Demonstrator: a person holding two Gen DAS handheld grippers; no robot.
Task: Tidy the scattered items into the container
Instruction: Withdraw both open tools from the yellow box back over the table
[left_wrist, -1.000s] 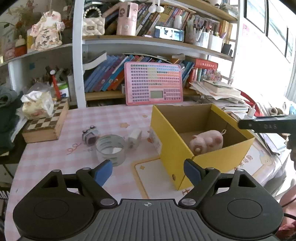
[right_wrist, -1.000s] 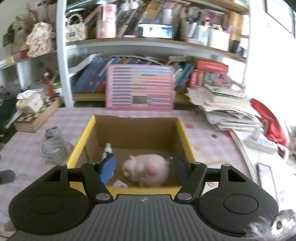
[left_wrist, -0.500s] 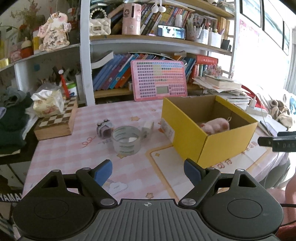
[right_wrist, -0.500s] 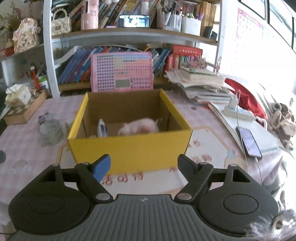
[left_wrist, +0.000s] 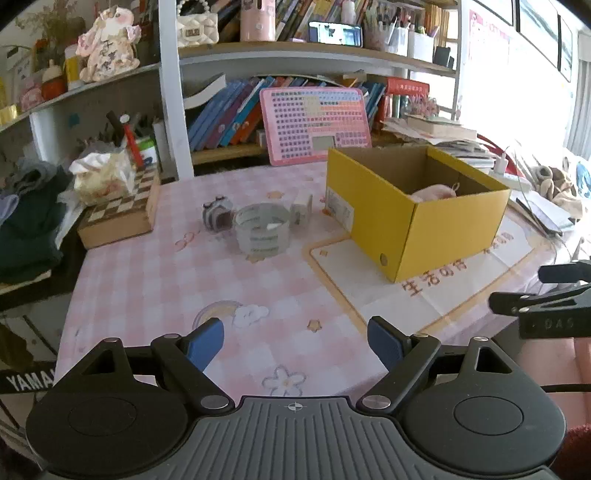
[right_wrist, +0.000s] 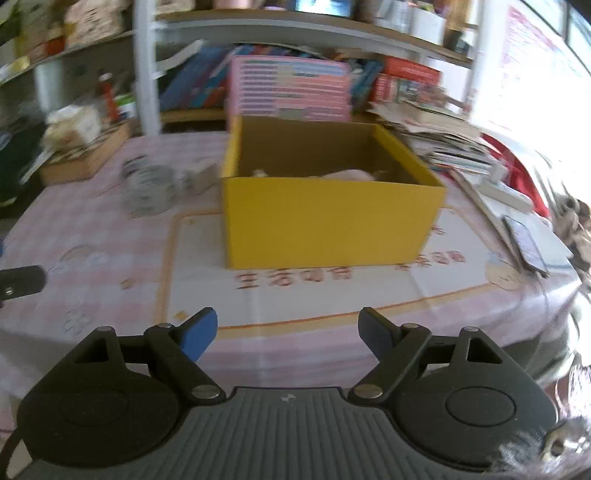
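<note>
Pink tablecloth (left_wrist: 155, 280) bare w/in edges

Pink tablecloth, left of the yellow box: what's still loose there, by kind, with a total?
Clear tape roll: 1
Small grey-and-purple gadget: 1
Small white block: 1
Total: 3

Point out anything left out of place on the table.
Three items sit outside the yellow box, clustered to its left: a tape roll, a small grey gadget and a white block. The pink plush is already inside.
</note>
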